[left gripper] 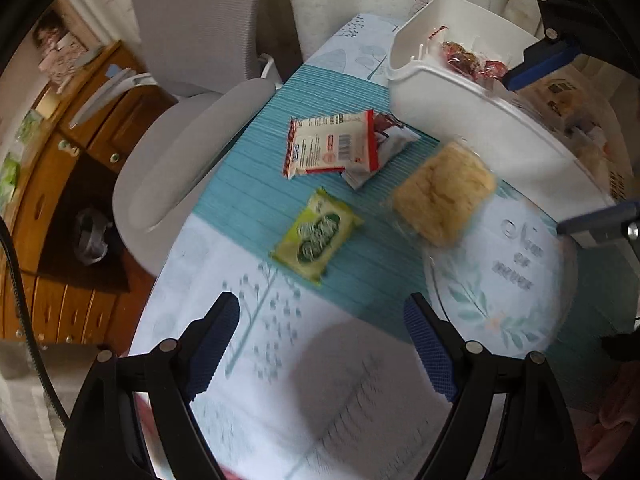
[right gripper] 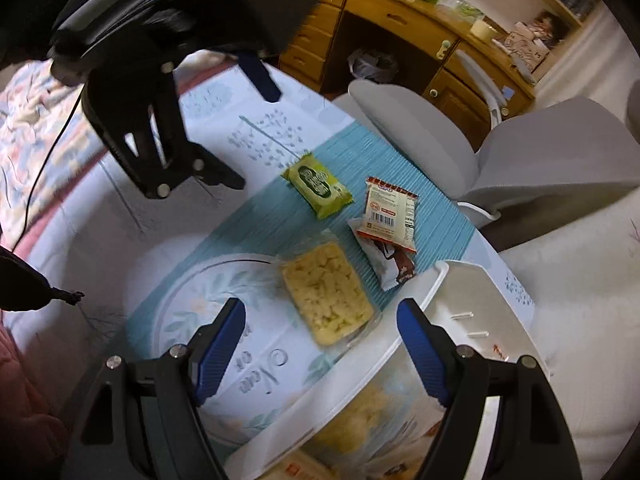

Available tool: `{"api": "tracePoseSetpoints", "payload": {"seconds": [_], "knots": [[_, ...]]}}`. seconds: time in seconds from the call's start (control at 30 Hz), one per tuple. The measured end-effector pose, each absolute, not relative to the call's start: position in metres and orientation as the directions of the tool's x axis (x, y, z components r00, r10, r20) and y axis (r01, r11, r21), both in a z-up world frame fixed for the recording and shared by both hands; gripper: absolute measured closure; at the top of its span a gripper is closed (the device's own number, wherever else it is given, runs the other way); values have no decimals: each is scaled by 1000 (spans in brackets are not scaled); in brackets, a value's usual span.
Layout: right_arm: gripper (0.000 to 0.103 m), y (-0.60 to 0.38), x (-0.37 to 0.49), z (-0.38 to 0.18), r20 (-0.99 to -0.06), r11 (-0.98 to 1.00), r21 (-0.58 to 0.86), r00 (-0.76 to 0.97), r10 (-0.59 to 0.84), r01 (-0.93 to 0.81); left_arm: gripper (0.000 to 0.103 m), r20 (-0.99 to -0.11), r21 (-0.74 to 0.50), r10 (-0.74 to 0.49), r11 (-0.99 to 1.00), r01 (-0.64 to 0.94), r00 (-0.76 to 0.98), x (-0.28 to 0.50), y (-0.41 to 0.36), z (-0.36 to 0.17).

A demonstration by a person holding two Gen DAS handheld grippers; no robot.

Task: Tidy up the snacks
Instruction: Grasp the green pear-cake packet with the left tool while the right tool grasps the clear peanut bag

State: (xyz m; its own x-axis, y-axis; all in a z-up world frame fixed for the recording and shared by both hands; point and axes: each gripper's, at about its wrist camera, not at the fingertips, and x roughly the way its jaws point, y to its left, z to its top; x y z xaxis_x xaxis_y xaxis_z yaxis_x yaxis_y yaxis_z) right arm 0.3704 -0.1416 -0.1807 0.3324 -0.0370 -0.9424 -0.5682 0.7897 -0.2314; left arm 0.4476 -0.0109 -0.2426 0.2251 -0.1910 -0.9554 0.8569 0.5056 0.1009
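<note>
Green packet, teal-striped tablecloth, white bin

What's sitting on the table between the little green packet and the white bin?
The clear pack of pale yellow snacks lies between the green packet and the white bin, its far end against the bin's rim. The right wrist view shows it best.

table carries 4 snack packets and a white bin.

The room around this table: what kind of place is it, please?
Probably a bedroom at home: a wooden desk with drawers, a grey office chair, and patterned bedding beside the table.
</note>
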Motion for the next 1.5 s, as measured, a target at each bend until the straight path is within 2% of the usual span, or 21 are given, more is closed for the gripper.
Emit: {"api": "tracePoseSetpoints", "payload": {"seconds": [0.57, 0.77, 0.83, 0.9, 0.97, 1.07, 1.37, 1.5], "knots": [[24, -135, 408, -235, -982, 756, -174, 171, -84, -630, 21, -964, 17, -218, 517, 856, 151, 505, -43, -308], [24, -130, 415, -250, -990, 756, -137, 111, -86, -641, 29, -952, -22, -272, 509, 861, 137, 510, -45, -312], [24, -130, 416, -255, -991, 759, -130, 95, -91, -638, 35, -946, -23, -289, 506, 862, 145, 509, -45, -310], [23, -128, 415, -260, -989, 750, -146, 96, -110, -645, 47, -939, -24, -306, 509, 860, 155, 509, -44, -308], [20, -125, 416, -263, -988, 747, -156, 93, -126, -646, 51, -935, -24, -315, 513, 858, 162, 508, -42, -307], [19, -122, 418, -265, -986, 750, -166, 94, -138, -641, 65, -928, -25, -326, 537, 843, 180, 510, -37, -304], [20, -114, 415, -268, -974, 719, -220, 110, -197, -660, 68, -920, -50, -340, 595, 802, 195, 503, -24, -303], [28, -114, 412, -271, -962, 697, -264, 136, -235, -666, 68, -921, -82, -342, 636, 767, 186, 499, -13, -302]]}}
